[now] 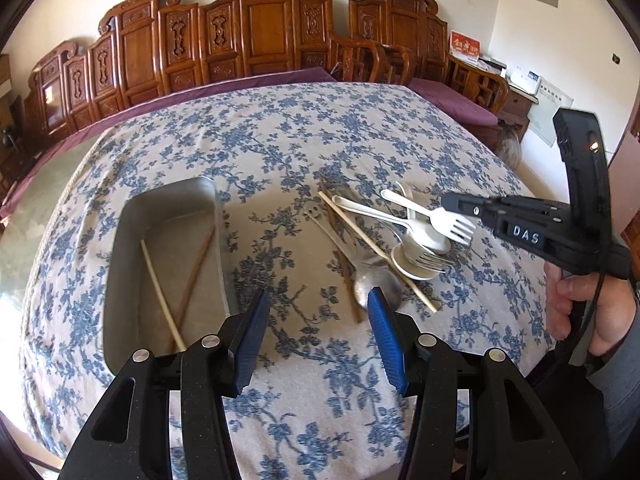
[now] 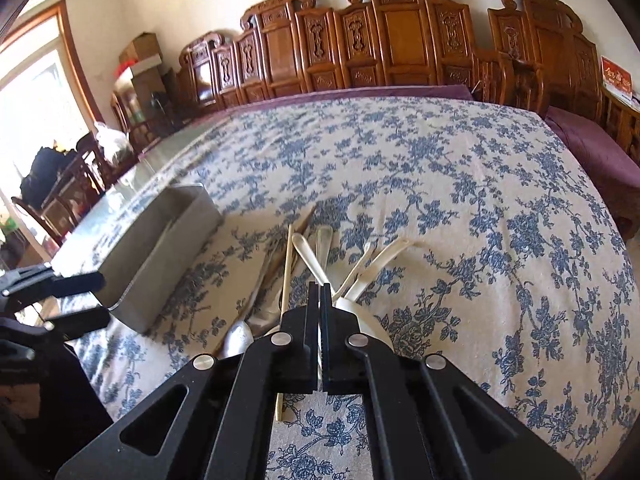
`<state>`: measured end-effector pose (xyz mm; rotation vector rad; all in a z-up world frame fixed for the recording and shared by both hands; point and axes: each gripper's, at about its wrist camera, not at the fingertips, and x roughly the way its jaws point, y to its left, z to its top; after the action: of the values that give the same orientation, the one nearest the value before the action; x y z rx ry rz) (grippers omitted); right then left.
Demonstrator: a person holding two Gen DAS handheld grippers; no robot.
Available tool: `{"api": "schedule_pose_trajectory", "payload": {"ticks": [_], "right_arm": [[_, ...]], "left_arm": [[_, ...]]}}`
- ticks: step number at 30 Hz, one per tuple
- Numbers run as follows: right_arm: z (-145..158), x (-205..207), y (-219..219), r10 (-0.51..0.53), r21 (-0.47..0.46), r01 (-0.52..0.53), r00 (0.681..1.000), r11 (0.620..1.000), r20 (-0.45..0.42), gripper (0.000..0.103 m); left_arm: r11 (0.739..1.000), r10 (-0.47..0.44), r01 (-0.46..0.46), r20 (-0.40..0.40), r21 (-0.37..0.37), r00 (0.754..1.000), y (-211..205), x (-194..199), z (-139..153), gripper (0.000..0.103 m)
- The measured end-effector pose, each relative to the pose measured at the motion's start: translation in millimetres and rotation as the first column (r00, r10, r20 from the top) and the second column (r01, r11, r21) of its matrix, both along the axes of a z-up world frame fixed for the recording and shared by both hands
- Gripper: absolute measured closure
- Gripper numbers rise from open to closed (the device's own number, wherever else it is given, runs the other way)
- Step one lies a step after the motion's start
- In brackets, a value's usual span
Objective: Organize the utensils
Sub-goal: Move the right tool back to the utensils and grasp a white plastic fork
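A metal tray (image 1: 120, 240) sits on the floral tablecloth at left and holds a pale chopstick (image 1: 160, 288) and a brown chopstick (image 1: 198, 268). A pile of utensils lies to its right: a metal spoon (image 1: 376, 284), a pale chopstick (image 1: 372, 244), white spoons (image 1: 424, 236) and a metal fork (image 1: 432, 260). My left gripper (image 1: 318, 312) is open and empty, low over the cloth between tray and pile. My right gripper (image 1: 452, 204) is shut on a white plastic fork (image 1: 436, 216), held above the pile. In the right wrist view its jaws (image 2: 320, 292) are closed over the pile; the tray (image 2: 160, 248) is at left.
The table (image 1: 280, 128) is covered by a blue floral cloth. Carved wooden chairs (image 1: 256, 28) line the far wall behind a purple cushion. A side cabinet with papers (image 1: 512, 80) stands at the back right. The left gripper shows at the left edge of the right wrist view (image 2: 60, 296).
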<state>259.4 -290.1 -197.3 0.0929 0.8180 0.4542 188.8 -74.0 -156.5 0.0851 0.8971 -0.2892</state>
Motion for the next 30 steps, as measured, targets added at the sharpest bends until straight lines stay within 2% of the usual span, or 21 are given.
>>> {"api": "schedule_pose_trajectory", "payload": {"ticks": [5,12,14,15,16,18,19,26,28,30], "right_arm": [[1,0,-9,-0.008,0.027,0.008,1.000,1.000,0.001,0.103],[-14,5,-6,0.010,0.022,-0.009,0.999,1.000,-0.053,0.102],[-18,8,-5,0.006,0.034,-0.003,0.997,0.999,-0.074,0.098],[-19,9,-3,0.005,0.033,-0.003,0.997,0.999,-0.080,0.095],[-20,10,-1,0.010,0.032,-0.007,0.997,0.999,-0.083,0.082],[-21,10,4,0.017,0.029,-0.015,0.997,0.999,-0.081,0.064],[-21,11,7,0.023,0.028,-0.021,0.996,0.999,-0.083,0.063],[-42,22,30,0.026,-0.041,-0.033,0.988,0.999,-0.151,0.065],[-47,24,36,0.014,-0.080,-0.027,0.987,0.996,-0.163,0.076],[-50,25,37,0.011,-0.083,-0.025,0.985,0.996,-0.169,0.077]], "left_arm": [[1.000,-0.024,0.024,-0.025,0.000,0.999,-20,9,-10,0.055],[0.999,-0.033,0.035,-0.055,0.026,0.998,-38,22,-28,0.055],[0.999,-0.030,0.031,-0.059,0.027,0.998,-39,22,-30,0.055],[0.999,-0.030,0.031,-0.060,0.026,0.998,-39,22,-31,0.055],[0.999,-0.030,0.032,-0.061,0.029,0.998,-39,22,-32,0.055],[0.999,-0.031,0.033,-0.063,0.033,0.998,-38,22,-33,0.055],[0.999,-0.032,0.034,-0.063,0.035,0.998,-38,23,-33,0.055],[0.999,-0.025,0.027,-0.065,0.044,0.998,-33,25,-32,0.055],[0.999,-0.021,0.024,-0.066,0.044,0.998,-31,25,-32,0.055],[0.999,-0.019,0.022,-0.070,0.043,0.997,-29,26,-32,0.055]]}}
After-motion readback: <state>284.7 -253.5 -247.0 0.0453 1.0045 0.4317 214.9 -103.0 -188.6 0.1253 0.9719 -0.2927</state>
